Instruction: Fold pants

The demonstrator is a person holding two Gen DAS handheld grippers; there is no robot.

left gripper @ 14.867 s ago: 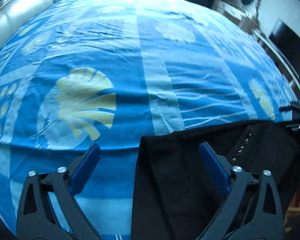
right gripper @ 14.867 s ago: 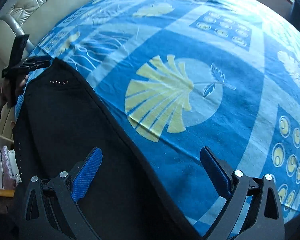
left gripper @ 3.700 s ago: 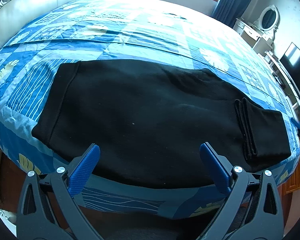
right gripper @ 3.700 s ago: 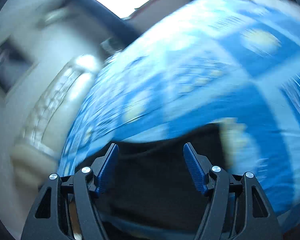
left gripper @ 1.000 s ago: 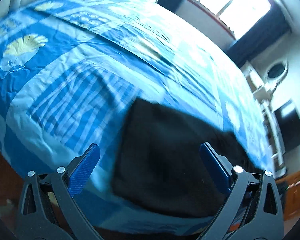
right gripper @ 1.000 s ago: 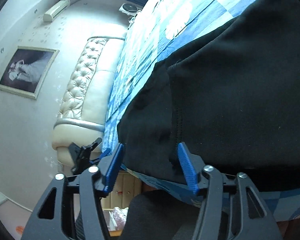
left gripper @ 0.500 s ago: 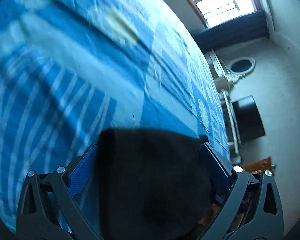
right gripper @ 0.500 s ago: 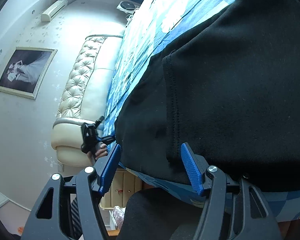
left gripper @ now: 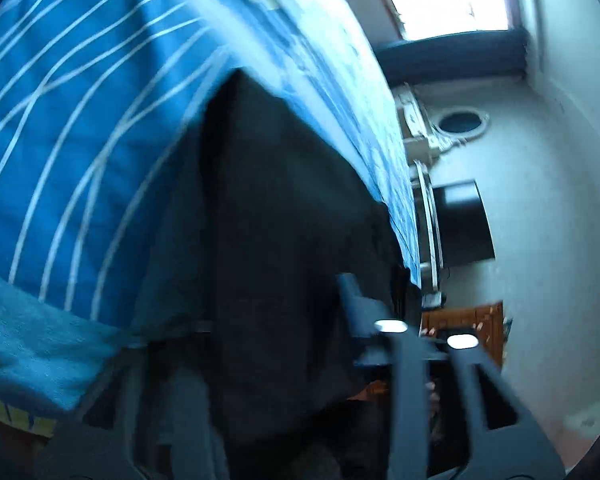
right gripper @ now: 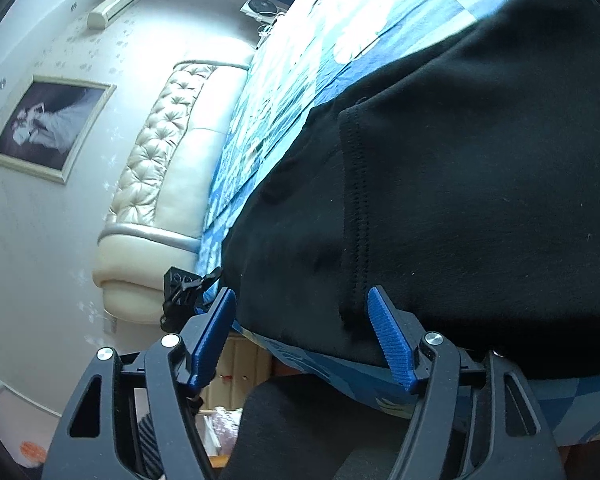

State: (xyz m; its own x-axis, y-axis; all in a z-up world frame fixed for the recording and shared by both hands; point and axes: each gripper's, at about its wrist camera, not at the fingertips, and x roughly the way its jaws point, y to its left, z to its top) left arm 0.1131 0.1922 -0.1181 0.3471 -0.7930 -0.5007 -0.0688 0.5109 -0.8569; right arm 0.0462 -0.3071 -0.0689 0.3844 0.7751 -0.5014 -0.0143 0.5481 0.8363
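Blue patterned bedspread point(right gripper: 284, 92) under black pants point(right gripper: 480, 184), both grippers working at the near edge.

Beyond the bedspread stands a cream tufted headboard point(right gripper: 168, 168) with a framed picture point(right gripper: 48, 128) on the wall beside it. The pants lie along the bedspread's near edge, one stitched hem showing a doubled layer. The right gripper point(right gripper: 302, 330) sits at that edge with its blue pads well apart and the hem corner between them, not yet pinched. In the blurred left wrist view the left gripper point(left gripper: 272, 344) is buried in dark cloth of the pants point(left gripper: 284, 216); its pads are hidden, so I cannot tell whether it grips. To do this well, I judge each gripper should take every layer at its corner before lifting, then carry both corners level so the fold lands square on the bedspread without dragging.
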